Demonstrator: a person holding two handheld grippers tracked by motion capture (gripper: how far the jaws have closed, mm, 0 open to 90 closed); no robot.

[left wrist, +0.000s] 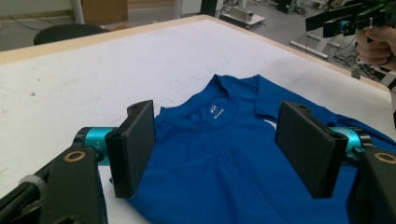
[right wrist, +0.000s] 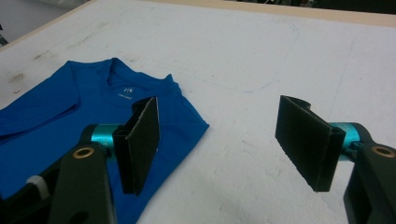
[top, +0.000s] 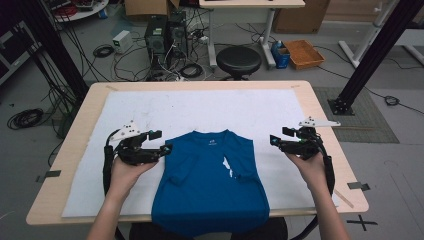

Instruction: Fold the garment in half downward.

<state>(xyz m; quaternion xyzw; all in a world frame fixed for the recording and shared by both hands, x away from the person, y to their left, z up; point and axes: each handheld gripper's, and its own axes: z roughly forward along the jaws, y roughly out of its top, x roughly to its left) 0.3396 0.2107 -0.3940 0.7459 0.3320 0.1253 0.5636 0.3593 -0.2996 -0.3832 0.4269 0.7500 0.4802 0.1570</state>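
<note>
A blue T-shirt [top: 210, 175] lies face up on the white sheet [top: 200, 105], both sleeves folded inward and its hem hanging over the table's front edge. My left gripper [top: 161, 141] stands open at the shirt's left shoulder, held just above it. In the left gripper view the left gripper [left wrist: 219, 140] spans the T-shirt [left wrist: 224, 177] below the collar, nothing between the pads. My right gripper [top: 281, 136] is open over bare sheet, a little right of the shirt. In the right gripper view the right gripper [right wrist: 223, 140] has its left pad [right wrist: 140, 135] over the T-shirt's [right wrist: 65, 107] edge.
The wooden table [top: 320, 125] borders the sheet on all sides. Beyond its far edge are a black stool [top: 238, 60], computer towers [top: 165, 35], floor cables and an orange tray [top: 303, 52]. Black frame posts [top: 375, 55] stand at both sides.
</note>
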